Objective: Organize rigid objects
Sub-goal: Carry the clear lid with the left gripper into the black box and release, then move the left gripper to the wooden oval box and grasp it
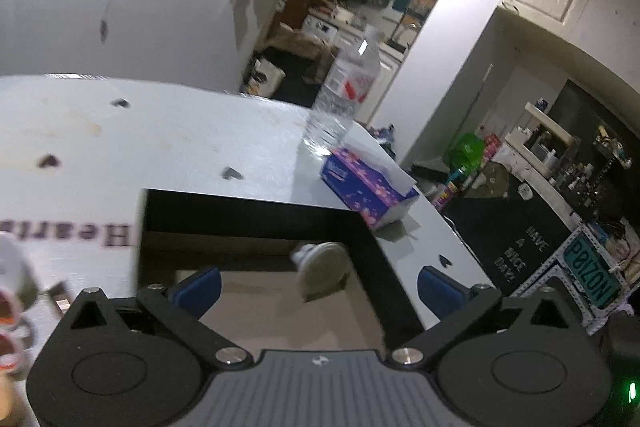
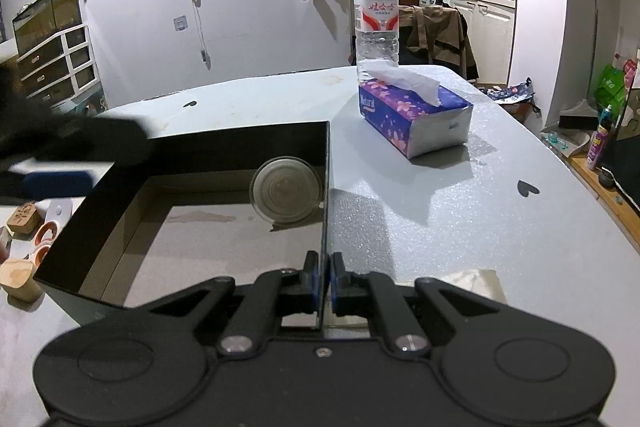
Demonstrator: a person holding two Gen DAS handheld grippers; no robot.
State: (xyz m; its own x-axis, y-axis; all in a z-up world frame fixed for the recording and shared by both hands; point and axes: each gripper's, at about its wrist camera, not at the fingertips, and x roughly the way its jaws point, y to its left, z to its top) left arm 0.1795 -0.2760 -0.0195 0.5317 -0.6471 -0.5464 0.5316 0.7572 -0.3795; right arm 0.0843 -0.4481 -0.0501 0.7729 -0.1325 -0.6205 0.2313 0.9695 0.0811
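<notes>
A black open box [image 2: 240, 147] with a brown floor stands on the pale table [image 2: 440, 227]. A round clear disc [image 2: 286, 189] leans on edge against the box's far wall, near the right corner. My right gripper [image 2: 325, 279] is shut on the top edge of the box's right wall. My left gripper [image 1: 320, 291] hangs over the box [image 1: 248, 215] with its jaws wide open and nothing between the blue pads [image 1: 198, 287]. The disc [image 1: 320, 271] lies just beyond them, blurred. In the right wrist view the left gripper's blue pad [image 2: 56, 183] shows blurred at the box's left rim.
A purple tissue box [image 2: 412, 115] and a water bottle [image 2: 376, 11] stand on the table behind and right of the box. Wooden blocks [image 2: 20, 221] and orange-rimmed pieces [image 2: 46, 233] lie left of it. A dark heart mark [image 2: 528, 187] is on the right of the tabletop.
</notes>
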